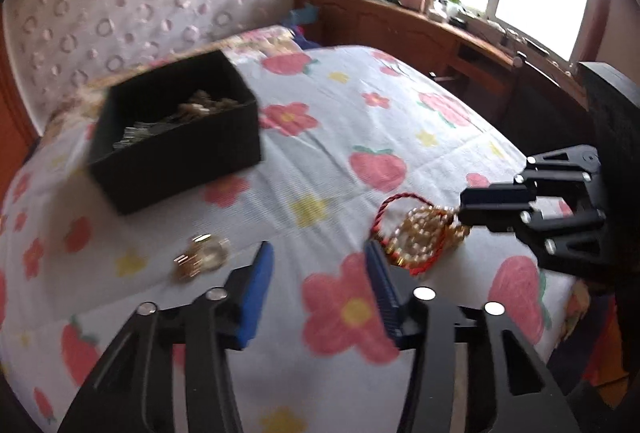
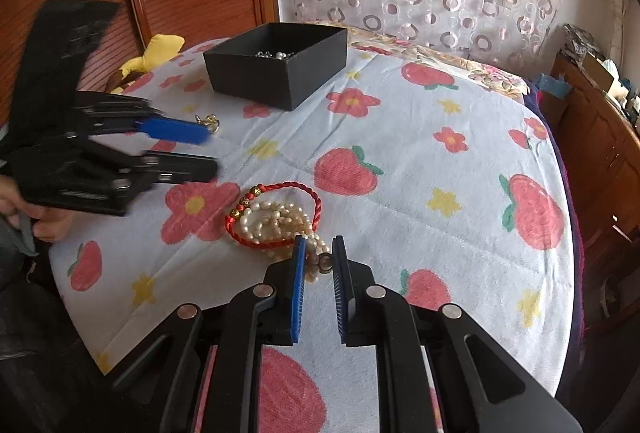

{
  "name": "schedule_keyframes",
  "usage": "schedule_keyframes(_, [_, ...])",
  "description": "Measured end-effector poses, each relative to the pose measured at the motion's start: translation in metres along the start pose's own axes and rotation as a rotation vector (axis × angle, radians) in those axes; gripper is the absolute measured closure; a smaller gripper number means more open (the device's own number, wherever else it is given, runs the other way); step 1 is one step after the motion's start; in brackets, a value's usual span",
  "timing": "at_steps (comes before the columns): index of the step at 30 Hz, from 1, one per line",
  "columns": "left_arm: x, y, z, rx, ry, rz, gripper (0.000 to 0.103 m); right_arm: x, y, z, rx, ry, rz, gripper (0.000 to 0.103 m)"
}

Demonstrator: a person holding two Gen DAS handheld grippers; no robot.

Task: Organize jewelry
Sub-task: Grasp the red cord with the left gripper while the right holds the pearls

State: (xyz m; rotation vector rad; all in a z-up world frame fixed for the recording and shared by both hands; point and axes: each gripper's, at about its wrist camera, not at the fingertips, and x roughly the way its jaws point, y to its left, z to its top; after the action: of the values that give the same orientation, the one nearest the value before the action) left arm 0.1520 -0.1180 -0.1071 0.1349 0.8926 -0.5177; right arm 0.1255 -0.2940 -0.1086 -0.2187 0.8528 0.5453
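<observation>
The right tool (image 2: 319, 257), nearly pressed together, pinches the pearl strand's (image 2: 276, 219) near end; the box (image 2: 276, 63) lies far-left.

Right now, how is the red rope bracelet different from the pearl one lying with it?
The red rope bracelet is a twisted cord with a few gold beads; the pearl bracelet is made of many cream beads. The red one lies open in a loop, while the pearls are bunched in a heap inside it. The pearls reach between the right gripper fingers; the red loop lies farther out. Both rest on the flowery sheet, outside the black box.
</observation>
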Motion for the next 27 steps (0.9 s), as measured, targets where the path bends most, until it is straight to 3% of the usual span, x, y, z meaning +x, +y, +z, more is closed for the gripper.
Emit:
schedule_keyframes(4, [0.021, -0.001, 0.013, -0.013, 0.052, -0.070, 0.068, 0.000, -0.002, -0.002, 0.011, -0.008, 0.001, 0.088])
schedule_keyframes(10, [0.029, -0.007, 0.016, -0.005, 0.067, -0.109, 0.078, 0.000, -0.005, -0.003, 0.023, -0.020, 0.000, 0.088])
schedule_keyframes(21, [0.035, -0.017, 0.018, 0.020, 0.068, -0.112, 0.079, 0.000, -0.003, -0.002, 0.016, -0.024, -0.008, 0.088])
schedule_keyframes(22, [0.035, -0.017, 0.018, 0.024, 0.067, -0.107, 0.081, 0.000, -0.003, -0.002, 0.017, -0.025, -0.005, 0.088])
schedule_keyframes(23, [0.035, -0.018, 0.018, 0.028, 0.069, -0.112, 0.097, 0.000, -0.003, -0.002, 0.017, -0.025, -0.006, 0.088])
schedule_keyframes(27, [0.034, -0.026, 0.013, 0.095, 0.067, -0.089, 0.097, -0.001, -0.002, -0.002, 0.019, -0.031, -0.003, 0.088])
